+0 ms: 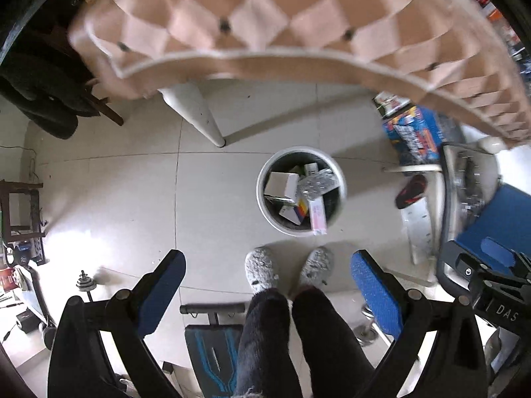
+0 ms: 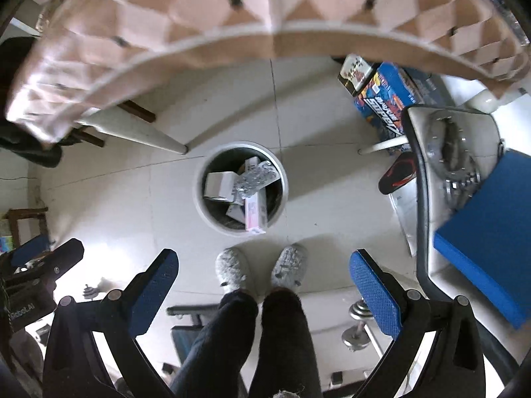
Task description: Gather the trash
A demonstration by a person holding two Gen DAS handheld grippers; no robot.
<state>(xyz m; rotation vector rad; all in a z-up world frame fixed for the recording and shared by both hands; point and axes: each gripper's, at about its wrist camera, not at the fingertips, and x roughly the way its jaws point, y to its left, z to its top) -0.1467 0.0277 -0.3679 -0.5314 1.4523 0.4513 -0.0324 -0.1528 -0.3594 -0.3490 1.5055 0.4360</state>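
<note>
Between pickups, by the look of it. Left gripper [image 1: 268,267] and right gripper [image 2: 264,265] both spread wide, nothing between the blue pads, high above the round white waste bin [image 1: 265,204] on the pale tiled floor [image 1: 132,199]. Inside: white cardboard boxes [image 1: 282,184], a pink carton [image 1: 318,214], probably a foil blister sheet [image 1: 317,184]. Next: find any remaining litter, descend, close on it.

The right tool [image 2: 264,285] points straight down at the floor [image 2: 126,199], its blue-padded jaws spread wide with nothing between them. Beyond it stands a round white bin [image 2: 205,212] holding small boxes [image 2: 219,184], a foil blister pack [image 2: 254,179] and a pink carton [image 2: 255,214]. A person's grey slippers [image 2: 232,272] sit just near of the bin. A peach quilted bench [image 2: 232,10] edge runs across the far side.
</note>
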